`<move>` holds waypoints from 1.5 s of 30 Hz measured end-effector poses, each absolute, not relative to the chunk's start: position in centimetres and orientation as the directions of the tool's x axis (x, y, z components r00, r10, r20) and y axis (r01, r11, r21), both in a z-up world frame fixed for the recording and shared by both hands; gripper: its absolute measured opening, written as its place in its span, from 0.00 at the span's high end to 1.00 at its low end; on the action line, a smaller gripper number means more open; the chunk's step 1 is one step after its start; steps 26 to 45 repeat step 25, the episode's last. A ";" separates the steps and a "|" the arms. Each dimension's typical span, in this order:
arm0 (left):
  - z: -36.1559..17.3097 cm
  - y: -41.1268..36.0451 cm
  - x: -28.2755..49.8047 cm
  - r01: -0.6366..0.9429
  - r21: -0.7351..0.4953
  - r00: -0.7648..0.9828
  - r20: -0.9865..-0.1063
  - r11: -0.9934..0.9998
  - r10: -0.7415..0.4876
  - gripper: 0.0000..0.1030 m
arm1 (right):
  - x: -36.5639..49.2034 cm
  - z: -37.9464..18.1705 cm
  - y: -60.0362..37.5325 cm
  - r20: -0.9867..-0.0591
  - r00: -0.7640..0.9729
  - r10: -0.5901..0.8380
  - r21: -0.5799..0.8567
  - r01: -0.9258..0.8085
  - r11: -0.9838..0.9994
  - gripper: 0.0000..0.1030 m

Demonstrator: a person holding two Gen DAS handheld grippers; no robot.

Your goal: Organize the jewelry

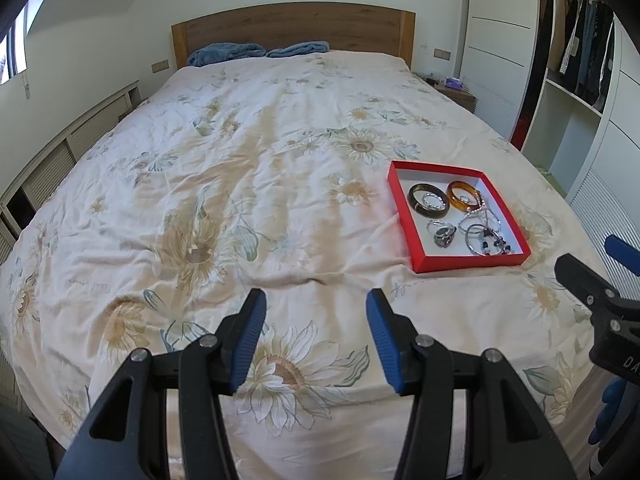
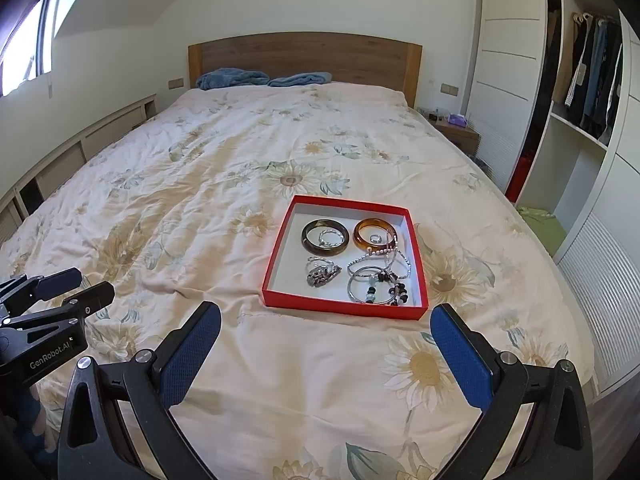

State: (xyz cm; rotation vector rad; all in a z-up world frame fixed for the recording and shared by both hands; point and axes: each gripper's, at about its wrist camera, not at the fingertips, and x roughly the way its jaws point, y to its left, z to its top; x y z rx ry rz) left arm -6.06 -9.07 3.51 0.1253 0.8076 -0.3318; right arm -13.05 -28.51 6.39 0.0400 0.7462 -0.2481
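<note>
Item: red tray (image 2: pixel 344 307) of jewelry, on bed (image 2: pixel 200 184) before me. Left claw (image 1: pixel 316 336), right claw (image 2: pixel 326 346): both released, empty. Risk: tangled bracelets (image 2: pixel 378 280) snagging, dragging neighbours out.

Home bedroom: bed (image 2: pixel 240 168), open wardrobe (image 2: pixel 592 80).

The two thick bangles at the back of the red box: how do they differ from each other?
The dark bangle is brown-black and looks opaque; the amber bangle is orange-brown and looks translucent. The dark bangle lies on the left with a larger silver ring inside it; the amber bangle lies on the right with a smaller silver ring inside it, and thin bracelets overlap its right edge. Both lie flat in the red box and look similar in size.
</note>
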 end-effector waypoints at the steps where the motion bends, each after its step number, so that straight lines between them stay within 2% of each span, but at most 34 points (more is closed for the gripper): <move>1: 3.5 -9.2 -6.0 0.339 -0.015 0.643 -0.726 0.941 -0.244 0.51 | -13.0 6.4 -28.5 -0.678 0.705 -0.208 -0.050 0.238 0.970 0.00; 45: 3.1 -9.1 -5.8 0.344 -0.017 0.639 -0.729 0.939 -0.248 0.51 | -12.9 5.5 -28.7 -0.690 0.695 -0.202 -0.037 0.244 0.969 0.00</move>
